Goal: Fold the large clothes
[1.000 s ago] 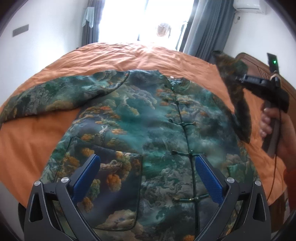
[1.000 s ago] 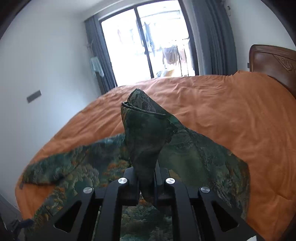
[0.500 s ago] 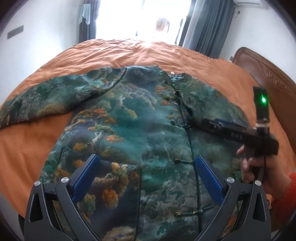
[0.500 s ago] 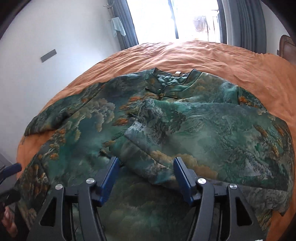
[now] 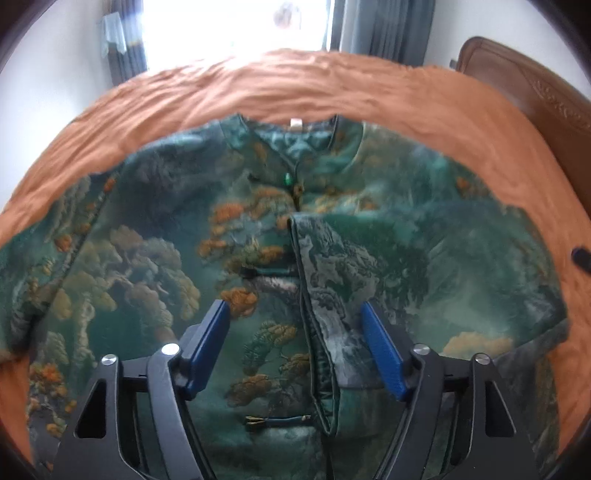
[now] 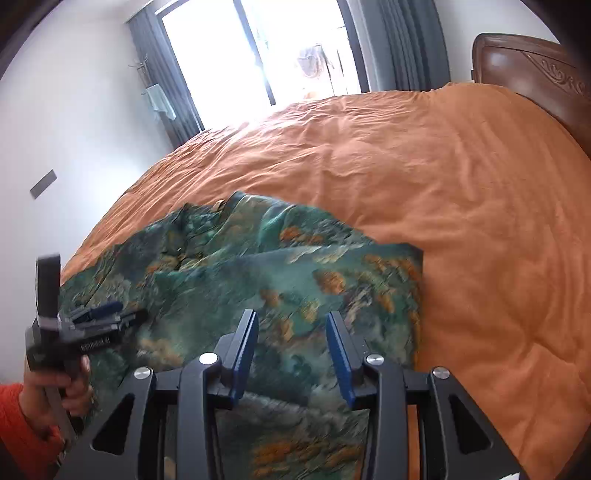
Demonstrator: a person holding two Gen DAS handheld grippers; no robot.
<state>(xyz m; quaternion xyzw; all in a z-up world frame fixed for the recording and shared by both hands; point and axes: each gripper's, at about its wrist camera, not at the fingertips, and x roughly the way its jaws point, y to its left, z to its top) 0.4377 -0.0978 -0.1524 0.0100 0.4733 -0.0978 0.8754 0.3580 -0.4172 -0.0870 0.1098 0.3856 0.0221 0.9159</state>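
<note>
Across the orange bedspread (image 5: 424,92), as seen from the left wrist camera, a green jacket (image 5: 155,229) printed with trees and mountains is being shown lying flat, its collar (image 5: 295,133) toward the bright window (image 5: 236,26). One sleeve (image 5: 332,295) is lying folded over the front, its cuff edge running down beside the knotted button line. The left gripper (image 5: 295,343) is being held above the cloth, pointing steeply down; its jaws have just been closing but are standing partly open, with the sleeve's cuff edge seen in the gap between the blue pads (image 5: 207,343), and no pad is seen pressing on the cloth. A carved wooden headboard (image 5: 535,96) is showing at the upper right. From the right wrist camera, the jacket (image 6: 295,266) is being shown on the near left part of the bedspread (image 6: 461,184), somewhat blurred. The right gripper (image 6: 291,350) is being held over the folded cloth; its jaws have just been closing and are standing partly apart, nothing being held between the pads (image 6: 340,354). At the left edge the left gripper (image 6: 110,314) is being gripped by a hand (image 6: 59,387) in an orange sleeve (image 6: 18,424), low over the jacket.
</note>
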